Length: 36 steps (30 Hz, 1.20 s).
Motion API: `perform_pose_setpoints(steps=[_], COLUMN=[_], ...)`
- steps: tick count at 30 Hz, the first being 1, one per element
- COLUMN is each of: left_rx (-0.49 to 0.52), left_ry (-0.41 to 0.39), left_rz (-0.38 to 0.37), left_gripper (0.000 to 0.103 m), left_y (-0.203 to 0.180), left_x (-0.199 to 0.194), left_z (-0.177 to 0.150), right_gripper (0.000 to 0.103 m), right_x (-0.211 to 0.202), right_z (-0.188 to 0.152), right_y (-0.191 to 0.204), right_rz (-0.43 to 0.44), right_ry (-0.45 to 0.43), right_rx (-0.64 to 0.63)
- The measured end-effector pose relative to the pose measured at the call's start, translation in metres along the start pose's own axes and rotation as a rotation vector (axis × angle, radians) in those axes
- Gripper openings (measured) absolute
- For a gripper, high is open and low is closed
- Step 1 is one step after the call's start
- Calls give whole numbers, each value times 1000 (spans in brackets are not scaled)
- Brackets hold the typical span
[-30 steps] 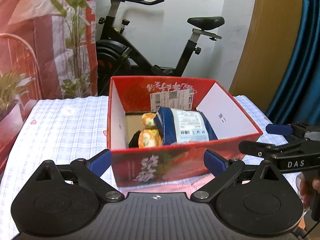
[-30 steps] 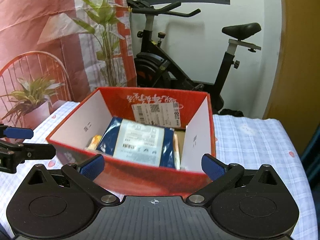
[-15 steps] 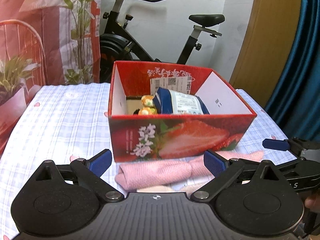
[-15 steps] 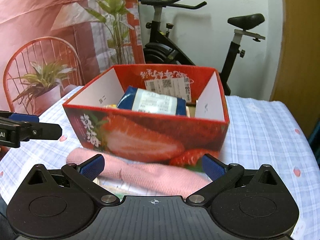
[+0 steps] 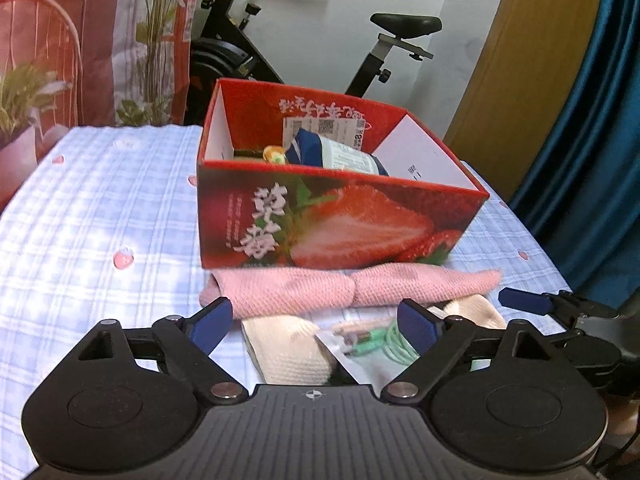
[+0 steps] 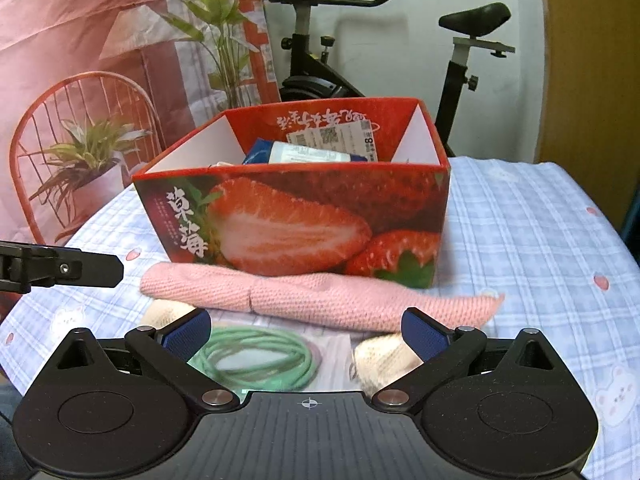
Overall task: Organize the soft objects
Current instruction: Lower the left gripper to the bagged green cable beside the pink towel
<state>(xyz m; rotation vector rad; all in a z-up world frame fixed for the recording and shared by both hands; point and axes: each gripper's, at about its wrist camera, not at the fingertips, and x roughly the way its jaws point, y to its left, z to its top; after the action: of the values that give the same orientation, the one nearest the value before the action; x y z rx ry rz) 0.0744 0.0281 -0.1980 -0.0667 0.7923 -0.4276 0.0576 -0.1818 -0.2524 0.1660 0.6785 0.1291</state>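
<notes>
A red strawberry-print box (image 5: 340, 220) stands on the table, holding a blue-and-white packet (image 5: 340, 156) and an orange patterned soft item (image 5: 274, 155). In front of it lies a long pink knit cloth (image 5: 348, 288), also in the right wrist view (image 6: 320, 296). Nearer lie cream knit pieces (image 5: 286, 344) and a bagged coil of green cable (image 6: 260, 356). My left gripper (image 5: 314, 322) hovers over a cream piece and the cable bag, jaws closing, pads pressing on nothing. My right gripper (image 6: 306, 332) stands open above the green cable.
A blue checked cloth (image 5: 100, 220) with small strawberry prints covers the table. An exercise bike (image 6: 320, 60) stands behind the box, with a printed plant backdrop (image 6: 100, 80) at left. A blue curtain (image 5: 592, 120) hangs at right. The left gripper's finger (image 6: 60, 268) shows at the left edge.
Both grippers have drawn back from the box and sunk. The pink cloth, cream pieces and green cable now show in front of the box. The left jaws have narrowed a little.
</notes>
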Motion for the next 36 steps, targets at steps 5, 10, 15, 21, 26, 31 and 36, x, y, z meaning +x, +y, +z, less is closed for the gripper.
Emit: perform_pose_setpoints(steps=[5,10,15,21,26,31,36], left_rx=[-27,-77,-97,-114,-137,-149,-151], left_ry=[38,99,136,165,168,183,186], left_rz=[-65,-161,-165,-164,-182,-213,-217], left_gripper=[73,49,49,49,49,50,49], left_y=[0,1,2,6,13,14,12], left_x=[7,22,34,46,54,67,78], left_z=[-9,-18,-27,-35,-34,-30,-23], right_gripper=[97,83,77,76,74,70,64], right_x=[0,4,10,16,19,25,33], right_z=[-10,-16,-22,-27,-29,-26,-22], right_y=[-3,-7,-5,-8,-10,-12,-16], right_rz=[13,56,84,114,130,144,145], right_ry=[15,40,61,58,55,65,73], right_rx=[12,37,41,79,94,107,128])
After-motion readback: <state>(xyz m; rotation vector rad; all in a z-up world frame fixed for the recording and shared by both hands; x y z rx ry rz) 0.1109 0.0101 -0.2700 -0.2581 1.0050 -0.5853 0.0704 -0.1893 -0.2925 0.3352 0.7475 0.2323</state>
